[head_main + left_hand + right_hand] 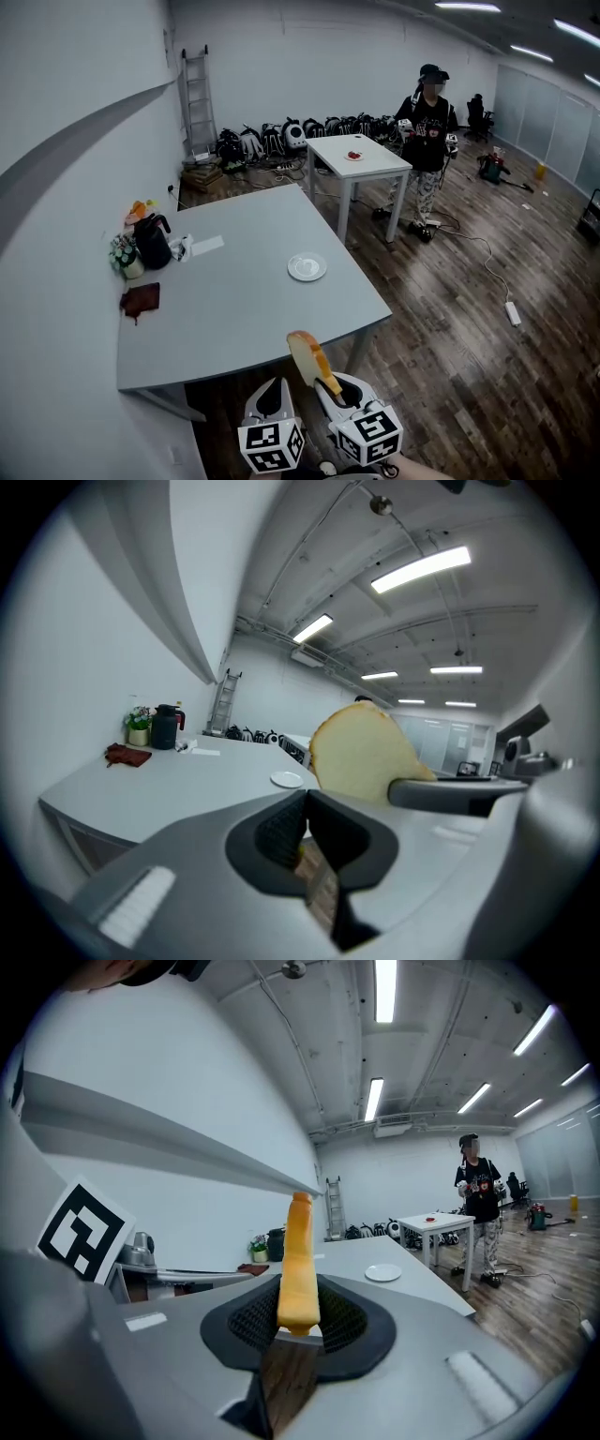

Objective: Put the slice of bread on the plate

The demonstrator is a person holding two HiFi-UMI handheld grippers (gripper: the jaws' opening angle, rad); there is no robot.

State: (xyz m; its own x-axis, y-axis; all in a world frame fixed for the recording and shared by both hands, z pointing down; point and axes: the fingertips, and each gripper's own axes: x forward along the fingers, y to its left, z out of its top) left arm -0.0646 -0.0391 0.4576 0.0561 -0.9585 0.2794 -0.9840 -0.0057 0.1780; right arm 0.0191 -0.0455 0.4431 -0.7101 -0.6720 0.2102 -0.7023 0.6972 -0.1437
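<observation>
A slice of bread [308,358] with a golden crust stands on edge in my right gripper [325,382], which is shut on its lower part. In the right gripper view the bread [299,1255] rises upright between the pads of this gripper [298,1309]. Both grippers hover off the near edge of the grey table [234,309]. The white plate [307,267] lies bare on the table's right side, well ahead of the bread. My left gripper [272,394] hangs just left of the right one, shut on nothing. From the left gripper view the bread [361,757] shows at the right, the plate [286,779] behind it.
A black jug [153,241], a flower pot [125,255], a paper slip [207,246] and a dark red cloth [141,299] sit along the table's left side. Beyond stand a white table [356,157], a person [429,141], a ladder [195,103] and bags by the wall.
</observation>
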